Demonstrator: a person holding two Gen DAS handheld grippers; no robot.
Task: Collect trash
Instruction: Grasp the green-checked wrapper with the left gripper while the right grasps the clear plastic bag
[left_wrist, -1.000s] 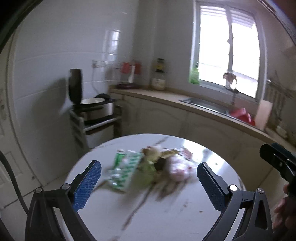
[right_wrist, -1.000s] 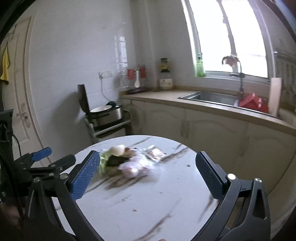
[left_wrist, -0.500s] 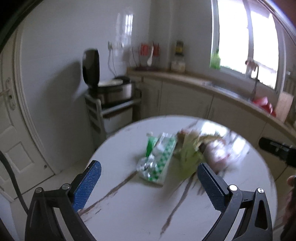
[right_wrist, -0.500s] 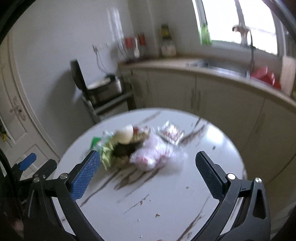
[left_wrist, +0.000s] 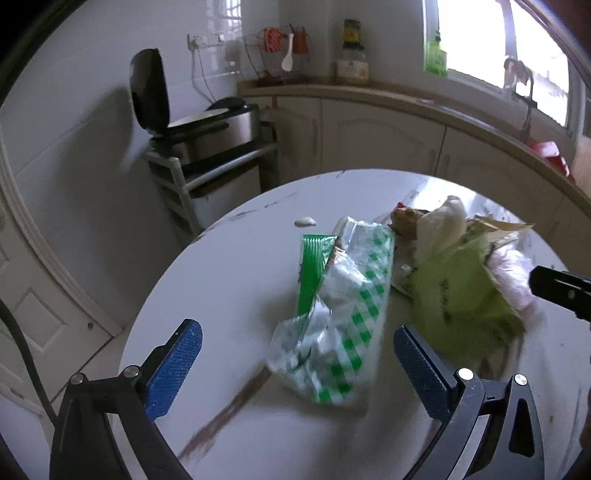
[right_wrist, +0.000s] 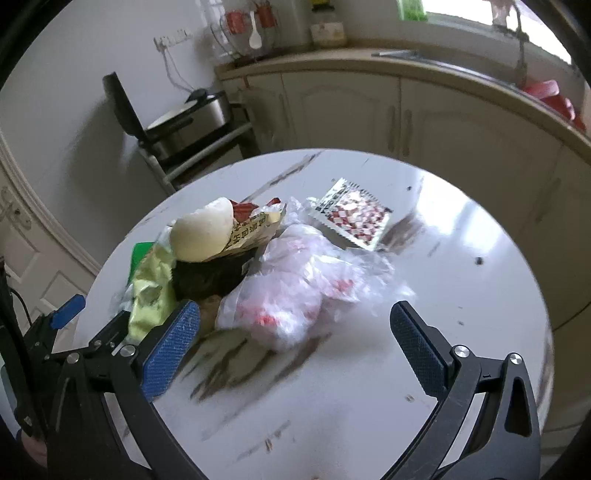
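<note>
Both claws, left and right, lower, nearer the trash pile.

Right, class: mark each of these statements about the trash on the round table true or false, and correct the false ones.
1. The left gripper is shut on a wrapper. False: it is open and holds nothing.
2. The green checked wrapper lies on the round table. True.
3. The red-and-white checked packet sits on top of the pile. False: it lies flat beside it.
4. The right gripper is open. True.
5. A clear plastic bag lies in front of the right gripper. True.
</note>
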